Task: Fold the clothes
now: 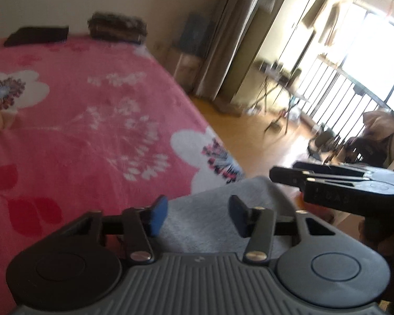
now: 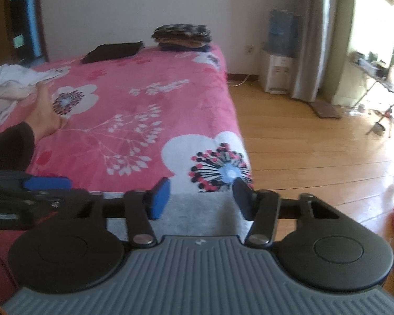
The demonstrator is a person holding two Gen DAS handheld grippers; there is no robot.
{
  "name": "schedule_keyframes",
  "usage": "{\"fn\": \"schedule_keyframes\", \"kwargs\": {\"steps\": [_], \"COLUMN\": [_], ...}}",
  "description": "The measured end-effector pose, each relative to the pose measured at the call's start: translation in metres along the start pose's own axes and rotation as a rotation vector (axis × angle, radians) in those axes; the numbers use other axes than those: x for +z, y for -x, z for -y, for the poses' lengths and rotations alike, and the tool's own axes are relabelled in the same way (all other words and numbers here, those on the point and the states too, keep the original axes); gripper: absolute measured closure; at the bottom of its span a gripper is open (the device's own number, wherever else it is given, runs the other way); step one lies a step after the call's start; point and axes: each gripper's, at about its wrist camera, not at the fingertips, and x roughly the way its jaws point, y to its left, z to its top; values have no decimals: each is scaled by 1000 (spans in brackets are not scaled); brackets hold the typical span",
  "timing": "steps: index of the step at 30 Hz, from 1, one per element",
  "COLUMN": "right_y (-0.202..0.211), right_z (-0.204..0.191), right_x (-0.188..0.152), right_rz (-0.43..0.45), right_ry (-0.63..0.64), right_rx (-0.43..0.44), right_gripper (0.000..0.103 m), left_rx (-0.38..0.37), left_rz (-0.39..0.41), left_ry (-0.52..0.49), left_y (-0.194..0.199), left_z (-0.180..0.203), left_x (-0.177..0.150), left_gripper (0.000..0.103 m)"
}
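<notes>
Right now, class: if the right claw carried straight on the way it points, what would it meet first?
Most likely the grey garment lying between and just beyond the right claw, then the pink floral blanket behind it. Depth is hard to judge in this fisheye view.

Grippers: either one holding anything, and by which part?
Nothing held. Left gripper and right gripper both stand open over the grey cloth at the bed's near edge, pads not touching it.

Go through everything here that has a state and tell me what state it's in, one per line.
Left gripper: fingers apart, over the grey cloth, no grip visible.
Right gripper: fingers apart, over the grey cloth.
Grey cloth: lying at the bed's near corner.
Black garment: folded flat.
Patterned pile: folded, stacked.
White clothes: crumpled, unfolded.
</notes>
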Motion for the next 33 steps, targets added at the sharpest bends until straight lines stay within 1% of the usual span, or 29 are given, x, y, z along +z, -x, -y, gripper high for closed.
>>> {"fn": "schedule_keyframes", "kwargs": {"steps": [1, 3, 4, 6, 7, 8, 10, 14, 15, 16, 17, 18, 20, 23, 25, 27, 29, 31, 33], "right_y": [-6, -24, -37, -60, -59, -59, -47, -28, -33, -41, -51, -54, -47, -19, 0, 5, -9, -5, 4], "right_z": [0, 4, 8, 20, 25, 30, 33, 34, 33, 34, 34, 37, 37, 32, 28, 20, 13, 13, 18], "right_x": [0, -5, -10, -24, -23, -23, -15, -14, -19, -26, -33, -36, -29, -20, -21, -33, -59, -70, -58], "right_rz": [-6, -45, -87, -169, -169, -169, -162, -119, -138, -170, -187, -181, -190, -164, -144, -184, -276, -243, -267], "right_ry": [4, -5, -13, -44, -71, -97, -126, -146, -132, -121, -109, -110, -134, -114, -96, -37, 39, 52, -22], "right_rx": [18, 46, 43, 54, 70, 85, 88, 106, 85, 68, 67, 71, 67, 104, 170, 194, 141, 140, 129], "right_gripper": [63, 66, 68, 69, 70, 73, 78, 78, 78, 82, 82, 82, 82, 82, 82, 82, 82, 82, 81], "left_rx": [15, 52, 64, 69, 69, 71, 76, 106, 113, 119, 125, 130, 138, 146, 154, 159, 162, 170, 175], "left_rz": [-29, -94, -113, -117, -122, -129, -138, -147, -151, -155, -159, -165, -176, -183, -184, -187, -191, -192, -195], "left_ry": [-10, -30, -32, -36, -33, -27, -13, -38, -42, -46, -50, -52, -56, -59, -73, -85, -94, -111, -113], "left_y": [-6, -19, -24, -26, -26, -25, -25, -26, -28, -29, -30, -31, -32, -33, -33, -33, -34, -34, -34], "left_z": [1, 2, 1, -1, -1, -2, -3, 4, 5, 7, 8, 9, 10, 12, 14, 16, 18, 20, 21], "left_x": [-2, -7, -11, -14, -13, -12, -11, -12, -11, -10, -9, -8, -7, -6, -7, -8, -9, -9, -9], "left_gripper": [61, 68, 69, 71, 71, 71, 71, 71, 71, 71, 71, 71, 71, 71, 71, 71, 71, 71, 70]}}
